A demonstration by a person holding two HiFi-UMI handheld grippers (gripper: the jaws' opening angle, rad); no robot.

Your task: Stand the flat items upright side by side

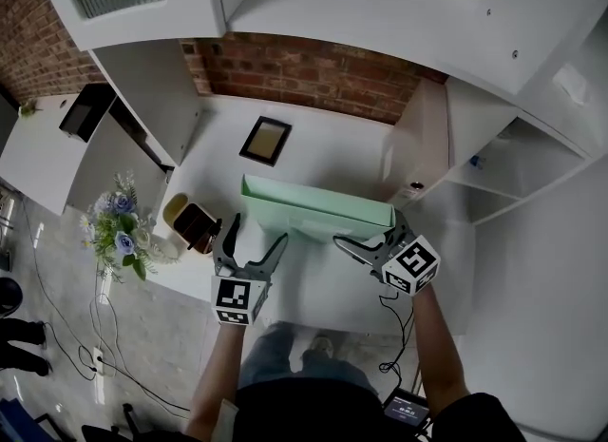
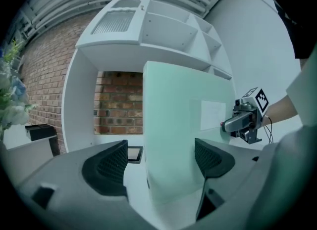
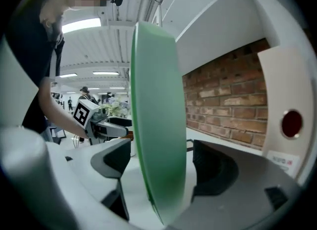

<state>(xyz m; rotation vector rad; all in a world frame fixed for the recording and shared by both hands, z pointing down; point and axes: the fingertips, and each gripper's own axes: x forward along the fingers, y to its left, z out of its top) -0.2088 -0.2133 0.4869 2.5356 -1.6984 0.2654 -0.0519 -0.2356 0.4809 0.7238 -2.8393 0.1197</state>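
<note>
The pale green flat rectangular panel [image 1: 313,210] stands on its long lower edge on the white desk top [image 1: 323,155], close to the front edge and directly ahead of the person, with one gripper stationed at each short end. The left gripper [image 1: 258,229] has its jaws spread wide; in the left gripper view the near end of the panel [image 2: 183,125] rises between the two dark ribbed pads [image 2: 106,167], with clear space on the left side, so nothing is clamped. The right gripper [image 1: 366,229] is likewise spread wide and straddles the opposite end; in the right gripper view the panel [image 3: 156,125] fills most of the gap edge-on, and the pads appear to stand just off both faces, though the margin on each side is too slim to confirm. This two-ended straddle is judged to be a guard position: an unsupported thin panel on edge can tip either way, and open jaws on both sides would arrest a fall while leaving the panel free to settle. Farther back, a small dark-framed picture [image 1: 265,140] lies flat on the desk top, well apart from the panel; it is judged to be the next item to stand alongside. Beyond it runs the red brick wall [image 1: 304,69].
</note>
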